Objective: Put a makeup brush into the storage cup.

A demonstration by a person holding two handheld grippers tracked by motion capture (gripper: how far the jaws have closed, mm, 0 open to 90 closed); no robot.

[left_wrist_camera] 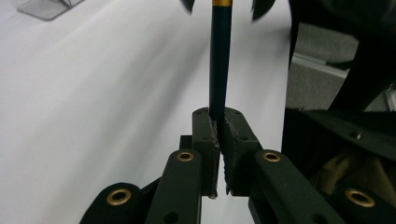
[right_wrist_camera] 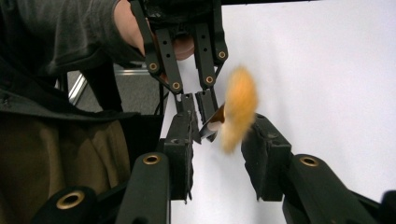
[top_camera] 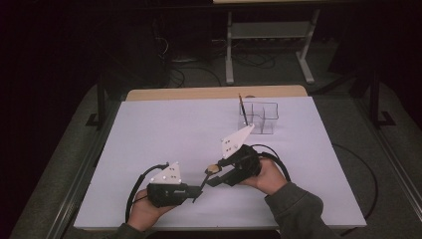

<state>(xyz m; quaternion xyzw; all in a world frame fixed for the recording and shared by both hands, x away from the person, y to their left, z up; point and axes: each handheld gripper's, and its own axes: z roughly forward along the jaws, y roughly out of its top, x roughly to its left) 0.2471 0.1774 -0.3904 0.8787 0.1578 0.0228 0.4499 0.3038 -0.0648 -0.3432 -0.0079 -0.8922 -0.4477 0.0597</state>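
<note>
Two tools meet low over the near middle of the bench [top_camera: 164, 124], whose white top lies bare to the left and toward the far edge (the clear organizer [top_camera: 260, 117] with one brush [top_camera: 243, 108] standing in it sits far right). The left tool [top_camera: 199, 189] is clamped tight on the dark handle of a makeup brush [left_wrist_camera: 219, 60]. This brush runs from those pads toward the right tool [top_camera: 213, 175], its fluffy orange head [right_wrist_camera: 239, 112] lying between that tool's jaws, which stand apart and do not press on it. Both hands are near the bench's front edge.
</note>
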